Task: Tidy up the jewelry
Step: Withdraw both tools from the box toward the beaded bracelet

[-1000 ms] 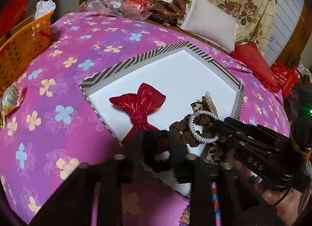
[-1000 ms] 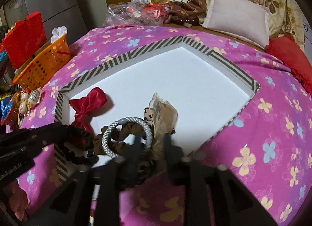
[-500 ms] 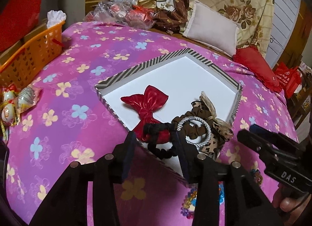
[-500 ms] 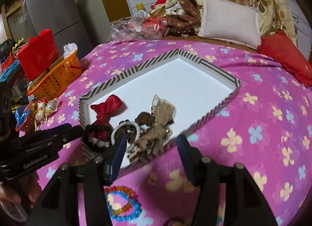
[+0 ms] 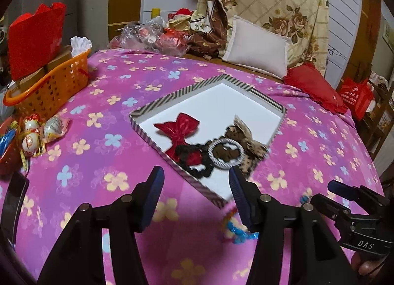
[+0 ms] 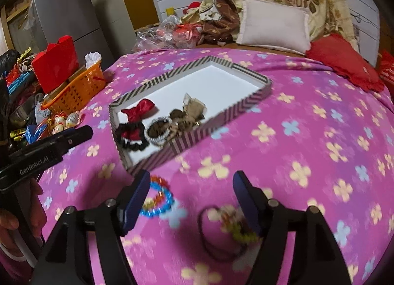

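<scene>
A striped-rim white tray (image 5: 172, 95) (image 6: 248, 104) lies on the pink flowered bedspread. In its near corner sit a red bow (image 5: 181, 126) (image 6: 138, 111), a black scrunchie (image 5: 197, 169) (image 6: 133, 146), a white-grey ring (image 5: 226, 153) (image 6: 158, 132) and leopard-print hair ties (image 5: 253, 148) (image 6: 187, 115). My left gripper (image 5: 195, 191) hovers before the tray, jaws opening, nothing between them. My right gripper (image 6: 192, 196) is also opening and empty, above the bedspread. A colourful bead bracelet (image 6: 157, 197) (image 5: 236, 229) and a black hair tie with a charm (image 6: 229, 226) lie on the cloth near it.
An orange basket (image 5: 46, 88) (image 6: 76, 89) and wrapped eggs (image 5: 37, 130) sit at the left. A white pillow (image 5: 256, 48), a red cushion (image 5: 312, 88) and a heap of bags (image 5: 152, 37) lie behind the tray. A hand (image 6: 14, 223) holds the left gripper.
Both grippers let go of the hair items in the tray corner, opened, and pulled back and up away from the tray. The bead bracelet and charm hair tie came into view.
</scene>
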A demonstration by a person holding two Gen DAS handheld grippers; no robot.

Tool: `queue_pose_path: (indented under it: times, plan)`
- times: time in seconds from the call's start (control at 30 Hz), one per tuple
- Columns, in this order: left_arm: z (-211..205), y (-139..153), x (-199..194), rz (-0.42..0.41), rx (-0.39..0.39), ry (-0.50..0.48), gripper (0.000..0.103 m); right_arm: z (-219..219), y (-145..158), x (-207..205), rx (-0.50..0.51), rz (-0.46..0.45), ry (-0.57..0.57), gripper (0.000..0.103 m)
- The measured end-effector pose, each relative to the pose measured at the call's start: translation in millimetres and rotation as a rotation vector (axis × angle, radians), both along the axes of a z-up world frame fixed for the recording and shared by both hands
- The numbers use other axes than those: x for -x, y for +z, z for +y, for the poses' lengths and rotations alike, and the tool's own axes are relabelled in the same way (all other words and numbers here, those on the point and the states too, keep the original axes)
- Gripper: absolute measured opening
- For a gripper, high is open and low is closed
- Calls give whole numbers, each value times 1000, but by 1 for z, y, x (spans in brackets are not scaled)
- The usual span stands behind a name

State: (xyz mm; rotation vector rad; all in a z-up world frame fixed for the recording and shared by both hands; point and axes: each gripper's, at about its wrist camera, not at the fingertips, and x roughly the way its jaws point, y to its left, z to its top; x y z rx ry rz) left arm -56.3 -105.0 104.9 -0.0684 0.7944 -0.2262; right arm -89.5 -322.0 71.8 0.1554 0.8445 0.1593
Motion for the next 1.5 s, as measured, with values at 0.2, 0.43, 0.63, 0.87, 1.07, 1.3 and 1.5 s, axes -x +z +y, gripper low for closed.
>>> queue_pose_path:
  times: [0.2,0.43,0.63,0.87,1.07,1.3,1.5]
  plan:
    - [-9,0,25,-3,-12,-17,36,-20,-2,33,19,2,-50,76]
    - [-19,0,49,-8,-30,-31,36,-41,-9,61,16,16,-100,77]
    - [-24,-3,64,-4,-35,-48,36,-52,-16,78,43,30,-126,77]
    - [-28,-10,71,5,-54,-59,36,-60,-16,88,43,33,-142,77]
    - [-30,-14,72,13,-70,-63,36,-61,-18,89,43,36,-139,77]
    - [-29,-16,72,19,-68,-67,36,-57,-22,86,50,48,-131,77]
    - [-25,-22,70,37,-51,-69,36,-57,-25,86,50,54,-134,77]
